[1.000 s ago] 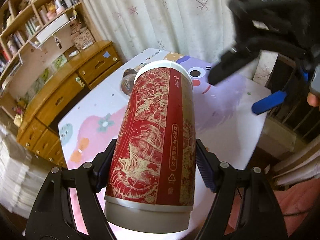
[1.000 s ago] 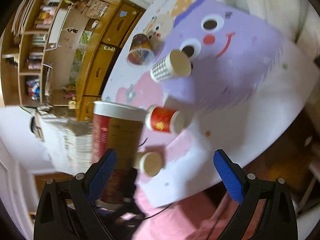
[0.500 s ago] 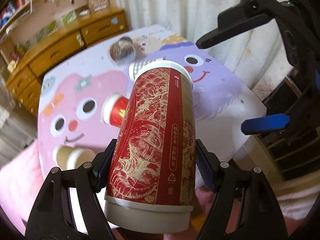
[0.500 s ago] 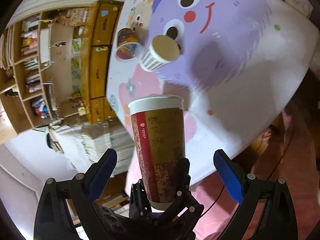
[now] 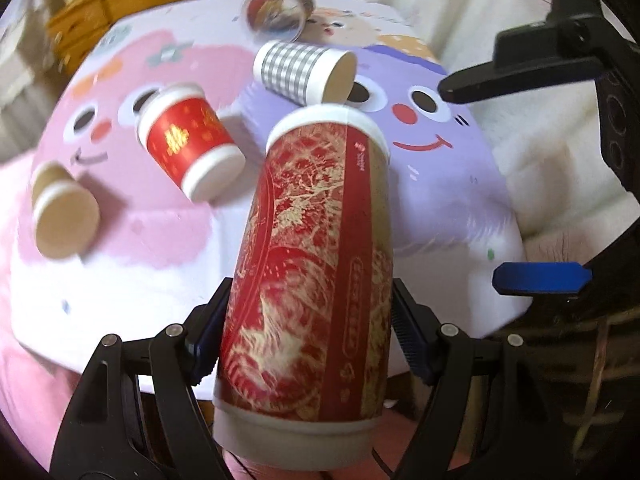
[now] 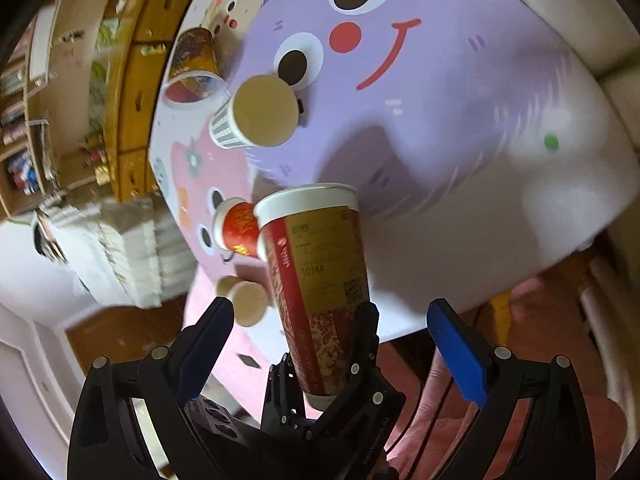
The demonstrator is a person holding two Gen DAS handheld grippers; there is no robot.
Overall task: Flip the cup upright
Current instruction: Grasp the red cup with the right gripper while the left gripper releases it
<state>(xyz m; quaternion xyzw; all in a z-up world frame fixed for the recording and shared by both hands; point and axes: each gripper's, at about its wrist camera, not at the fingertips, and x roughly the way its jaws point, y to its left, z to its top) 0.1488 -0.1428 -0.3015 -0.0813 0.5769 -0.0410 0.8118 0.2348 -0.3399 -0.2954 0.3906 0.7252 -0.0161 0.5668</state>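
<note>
My left gripper [image 5: 310, 330] is shut on a tall red and gold paper cup [image 5: 316, 264], held in the air over the near edge of the table, white rim pointing away from me. The cup also shows in the right wrist view [image 6: 320, 280], with the left gripper's black fingers [image 6: 362, 344] clamped on its lower part. My right gripper [image 6: 332, 344] is open and empty, its blue pads either side of the cup without touching. It also shows in the left wrist view [image 5: 520, 176], at the right.
A round table with a pink and purple cartoon cover [image 5: 440, 168] carries several cups on their sides: a small red one [image 5: 188, 142], a checked one [image 5: 304, 70], a plain tan one [image 5: 64, 212] and a clear-rimmed one [image 5: 274, 14]. Wooden drawers [image 6: 132, 92] stand beyond.
The left gripper has tilted down with the tall cup, so the table and lying cups now fill its view. The right gripper stays open and has come closer to the cup.
</note>
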